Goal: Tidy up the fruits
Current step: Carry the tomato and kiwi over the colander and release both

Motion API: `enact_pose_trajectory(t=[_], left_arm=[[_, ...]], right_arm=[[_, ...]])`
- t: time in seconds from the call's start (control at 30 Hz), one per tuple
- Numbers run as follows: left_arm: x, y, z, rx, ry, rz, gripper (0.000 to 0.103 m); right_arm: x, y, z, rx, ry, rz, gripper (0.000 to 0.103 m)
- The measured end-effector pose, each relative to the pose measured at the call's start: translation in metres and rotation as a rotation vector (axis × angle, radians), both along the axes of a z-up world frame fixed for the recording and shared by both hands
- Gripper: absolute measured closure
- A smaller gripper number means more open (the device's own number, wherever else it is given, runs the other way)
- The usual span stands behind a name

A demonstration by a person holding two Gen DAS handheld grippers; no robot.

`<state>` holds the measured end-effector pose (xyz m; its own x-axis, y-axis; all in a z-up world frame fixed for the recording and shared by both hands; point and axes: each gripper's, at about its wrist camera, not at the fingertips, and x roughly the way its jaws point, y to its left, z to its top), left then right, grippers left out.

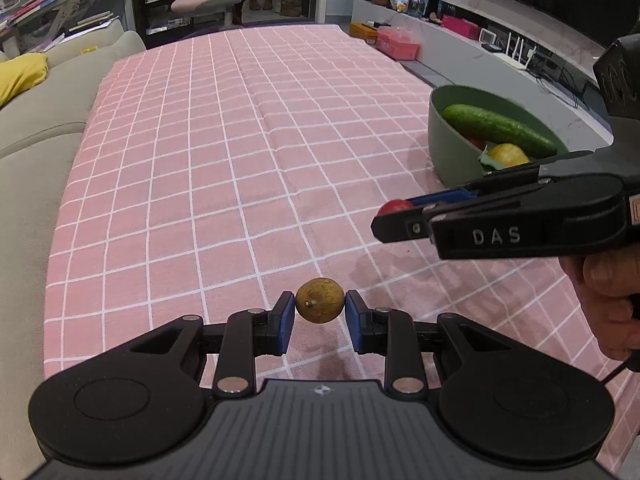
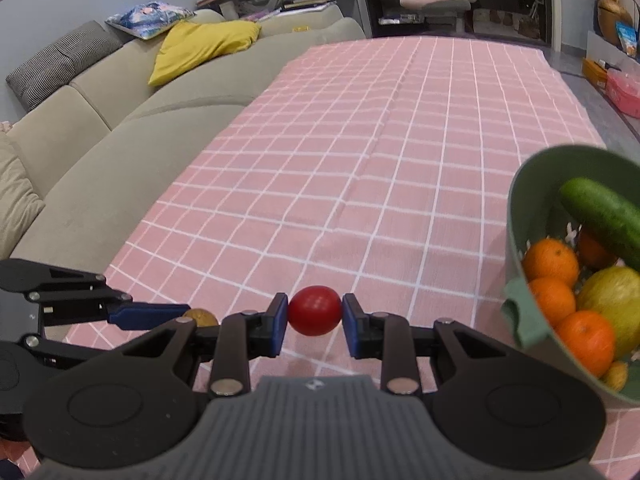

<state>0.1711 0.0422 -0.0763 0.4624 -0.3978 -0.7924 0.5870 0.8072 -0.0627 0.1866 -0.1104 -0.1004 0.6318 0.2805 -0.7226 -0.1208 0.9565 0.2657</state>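
Note:
My left gripper (image 1: 320,308) is shut on a small brown round fruit (image 1: 319,300) and holds it above the pink checked cloth (image 1: 240,160). My right gripper (image 2: 315,314) is shut on a small red tomato (image 2: 315,310); it shows from the side in the left wrist view (image 1: 400,216), with the tomato (image 1: 394,206) at its tips. A green bowl (image 2: 516,216) at the right holds a cucumber (image 2: 600,216), several oranges (image 2: 550,262) and a yellow-green fruit (image 2: 616,296). The bowl also shows in the left wrist view (image 1: 444,140). The left gripper (image 2: 160,316) and the brown fruit (image 2: 200,317) show at the lower left of the right wrist view.
A beige sofa (image 2: 120,128) with a yellow cushion (image 2: 200,48) runs along the table's left side. A shelf with boxes (image 1: 396,42) and a wall unit lie to the right. A pink chair (image 1: 204,0) stands beyond the far edge.

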Motion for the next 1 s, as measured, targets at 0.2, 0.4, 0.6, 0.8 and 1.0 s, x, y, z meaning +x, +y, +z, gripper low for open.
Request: enact_pose_trajectory(t=[0.2, 0.4, 0.6, 0.8, 1.0], left_arm=[[-0.002, 0.001, 0.014, -0.009, -0.007, 0.034, 0.071], [0.003, -0.002, 0.035, -0.042, -0.019, 0.115, 0.071], [-0.001, -0.023, 0.054, -0.019, -0.05, 0.082, 0.071], [-0.007, -0.052, 0.068, -0.017, -0.066, 0.045, 0.071], [-0.011, -0.083, 0.077, -0.016, -0.081, 0.001, 0.071]], right_arm=[[-0.006, -0.009, 0.023, 0.017, -0.043, -0.009, 0.077], [-0.016, -0.023, 0.041, 0.028, -0.078, -0.024, 0.077], [-0.026, -0.041, 0.06, 0.044, -0.111, -0.057, 0.077], [-0.037, -0.068, 0.075, 0.064, -0.143, -0.111, 0.077], [-0.049, -0.105, 0.089, 0.083, -0.166, -0.185, 0.077]])
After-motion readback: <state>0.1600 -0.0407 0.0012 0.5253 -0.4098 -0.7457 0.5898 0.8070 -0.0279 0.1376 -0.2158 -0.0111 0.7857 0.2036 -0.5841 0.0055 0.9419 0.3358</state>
